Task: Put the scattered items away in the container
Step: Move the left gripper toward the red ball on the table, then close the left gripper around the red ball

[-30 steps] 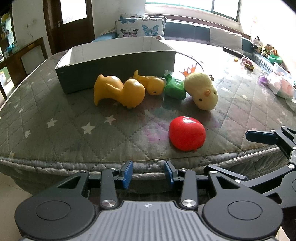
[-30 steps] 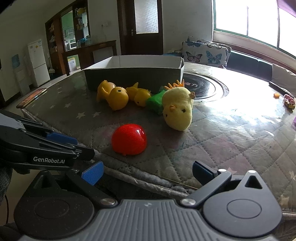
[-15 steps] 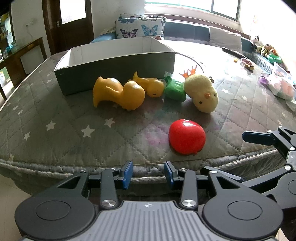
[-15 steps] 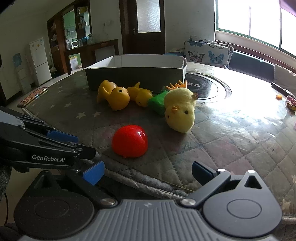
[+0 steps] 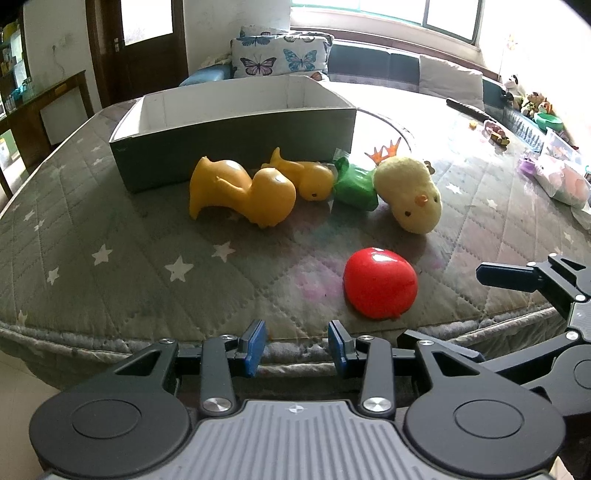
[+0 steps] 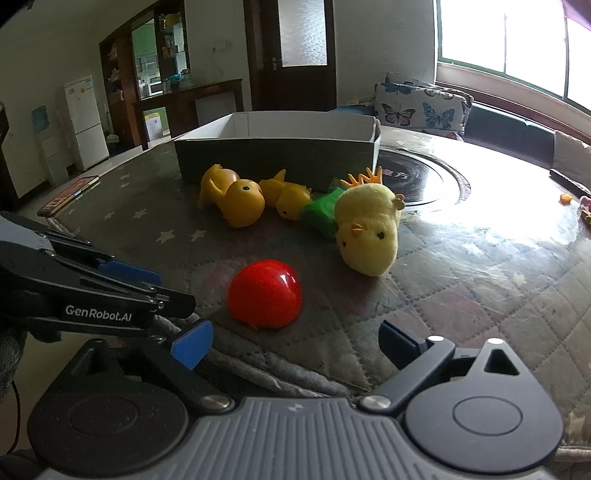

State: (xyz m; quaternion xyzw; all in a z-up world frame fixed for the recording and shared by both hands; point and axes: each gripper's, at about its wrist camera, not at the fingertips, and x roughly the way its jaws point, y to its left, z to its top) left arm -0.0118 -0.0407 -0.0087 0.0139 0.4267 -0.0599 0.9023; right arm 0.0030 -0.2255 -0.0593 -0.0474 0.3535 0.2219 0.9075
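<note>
Quilted table (image 6: 480, 280), red ball (image 6: 264, 294) just beyond spread, empty right hand-held gripper (image 6: 295, 341), narrowing.

We see a star-quilted table cover (image 5: 110, 236), butterfly-print cushions (image 5: 280, 55) on a dark sofa (image 5: 373, 62) below the window (image 6: 517, 33), a white fridge (image 6: 83, 122) and a wooden door (image 6: 295, 51).

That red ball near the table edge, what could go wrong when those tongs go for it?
The red ball is smooth, round and close to the table edge; a nudge from the right tongs, whose jaws have just been closing with nothing between them, might roll it off. The left tongs hover close alongside, so the two could bump.
</note>
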